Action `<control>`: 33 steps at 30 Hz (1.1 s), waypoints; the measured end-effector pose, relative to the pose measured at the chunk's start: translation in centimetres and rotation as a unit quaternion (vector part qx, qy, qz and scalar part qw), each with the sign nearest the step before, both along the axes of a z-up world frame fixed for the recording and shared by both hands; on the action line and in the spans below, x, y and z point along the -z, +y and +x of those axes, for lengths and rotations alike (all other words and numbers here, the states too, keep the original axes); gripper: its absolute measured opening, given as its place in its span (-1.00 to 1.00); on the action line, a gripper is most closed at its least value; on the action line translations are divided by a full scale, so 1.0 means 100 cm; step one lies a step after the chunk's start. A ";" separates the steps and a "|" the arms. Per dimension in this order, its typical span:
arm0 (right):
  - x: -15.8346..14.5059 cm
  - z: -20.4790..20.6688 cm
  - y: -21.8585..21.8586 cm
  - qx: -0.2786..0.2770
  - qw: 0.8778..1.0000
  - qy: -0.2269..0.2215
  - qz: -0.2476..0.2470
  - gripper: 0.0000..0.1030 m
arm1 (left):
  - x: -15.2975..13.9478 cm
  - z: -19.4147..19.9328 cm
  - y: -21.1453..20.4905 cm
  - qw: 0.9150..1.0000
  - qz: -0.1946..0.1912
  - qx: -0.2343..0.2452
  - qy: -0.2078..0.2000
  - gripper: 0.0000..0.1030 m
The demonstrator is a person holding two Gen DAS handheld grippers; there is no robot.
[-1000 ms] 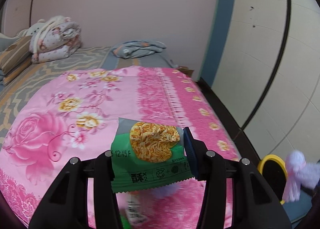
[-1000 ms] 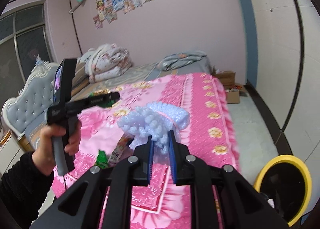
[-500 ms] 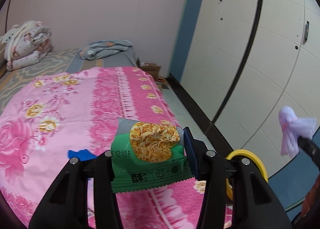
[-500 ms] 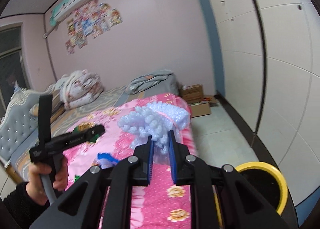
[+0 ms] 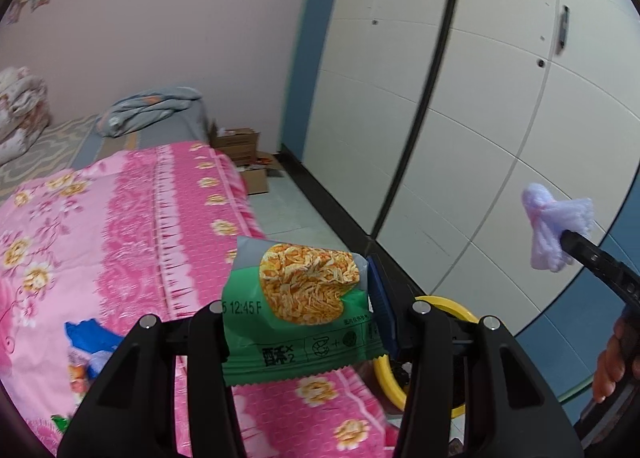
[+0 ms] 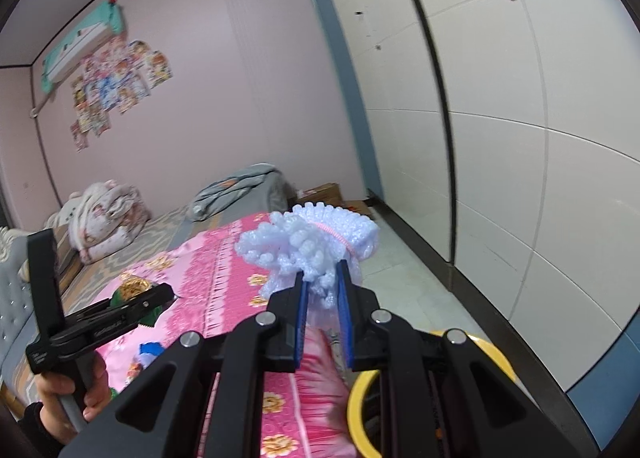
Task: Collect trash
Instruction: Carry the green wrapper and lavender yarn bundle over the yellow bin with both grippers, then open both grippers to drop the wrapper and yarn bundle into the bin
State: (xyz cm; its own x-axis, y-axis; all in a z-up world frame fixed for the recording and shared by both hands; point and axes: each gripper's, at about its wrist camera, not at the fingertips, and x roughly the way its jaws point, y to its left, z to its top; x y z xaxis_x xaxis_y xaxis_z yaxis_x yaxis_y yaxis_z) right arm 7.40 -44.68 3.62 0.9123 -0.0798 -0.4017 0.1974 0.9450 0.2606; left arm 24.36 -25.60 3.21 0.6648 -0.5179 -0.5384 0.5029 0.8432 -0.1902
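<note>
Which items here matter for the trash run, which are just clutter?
Job: green snack wrapper in left gripper; foam netting in right gripper; yellow-rimmed bin; blue wrapper on bed.
Clutter: folded quilt; cardboard boxes; wall posters.

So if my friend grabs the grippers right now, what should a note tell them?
Left hand-held gripper: shut on the green snack wrapper, held above the edge of the pink bedspread.
Right hand-held gripper: shut on the white foam net, also in the air.
Yellow-rimmed bin: on the floor beside the bed, just below and ahead of both grippers.
Done: two pieces picked up.
Left: drop both into the bin, then go back for the blue wrapper and other scraps near it on the bedspread.
</note>
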 end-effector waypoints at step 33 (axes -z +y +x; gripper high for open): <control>0.096 0.023 -0.109 0.120 0.989 0.077 0.047 -0.74 | 0.128 0.001 -0.170 0.989 0.048 0.113 0.086 -0.14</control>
State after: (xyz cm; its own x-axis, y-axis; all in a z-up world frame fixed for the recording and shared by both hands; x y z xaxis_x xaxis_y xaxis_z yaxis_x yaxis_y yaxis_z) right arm 9.66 -55.53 -5.94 0.7992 -0.2422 -0.5501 0.4567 0.8396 0.2940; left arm 24.48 -42.56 -9.60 0.4322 -0.5832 -0.6878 0.6473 0.7317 -0.2137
